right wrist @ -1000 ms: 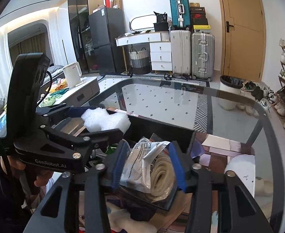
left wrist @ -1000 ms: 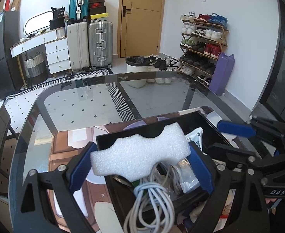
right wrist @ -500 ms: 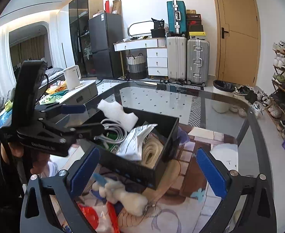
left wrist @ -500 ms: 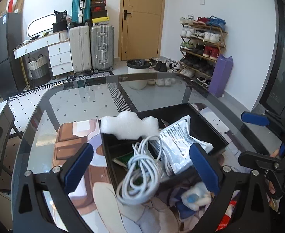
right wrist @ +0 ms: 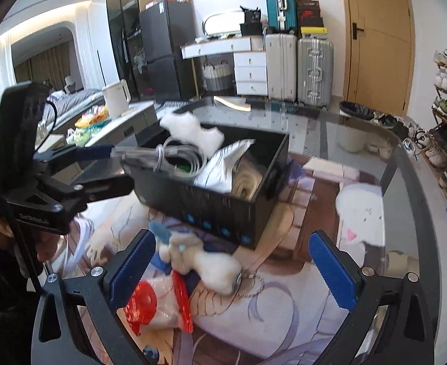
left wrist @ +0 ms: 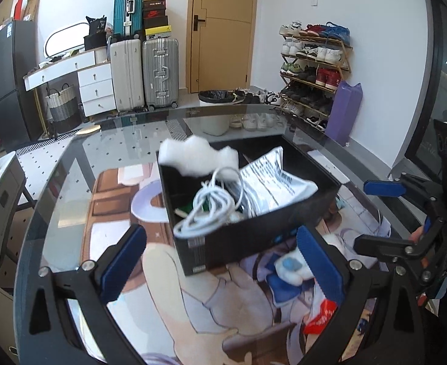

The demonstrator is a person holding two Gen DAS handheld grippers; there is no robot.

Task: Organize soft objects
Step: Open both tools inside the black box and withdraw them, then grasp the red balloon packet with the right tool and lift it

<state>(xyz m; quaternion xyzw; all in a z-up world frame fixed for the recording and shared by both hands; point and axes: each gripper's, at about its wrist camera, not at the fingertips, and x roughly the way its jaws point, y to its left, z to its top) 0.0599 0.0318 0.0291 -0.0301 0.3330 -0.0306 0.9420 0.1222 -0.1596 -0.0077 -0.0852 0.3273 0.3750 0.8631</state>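
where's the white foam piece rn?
In the black box, propped on its far-left corner: white foam piece sits just behind the coiled white cable, left of the silver pouch.

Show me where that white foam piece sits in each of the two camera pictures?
Left wrist view: the white foam piece is at upper centre, on the far left corner of the black box.
Right wrist view: the foam is left of centre, at the box's far end.
Shared landmark: the silver suitcase.

one black box [left wrist: 241, 237], one foam piece [left wrist: 193, 159], one cable coil [left wrist: 208, 210], three suitcases [left wrist: 159, 73]
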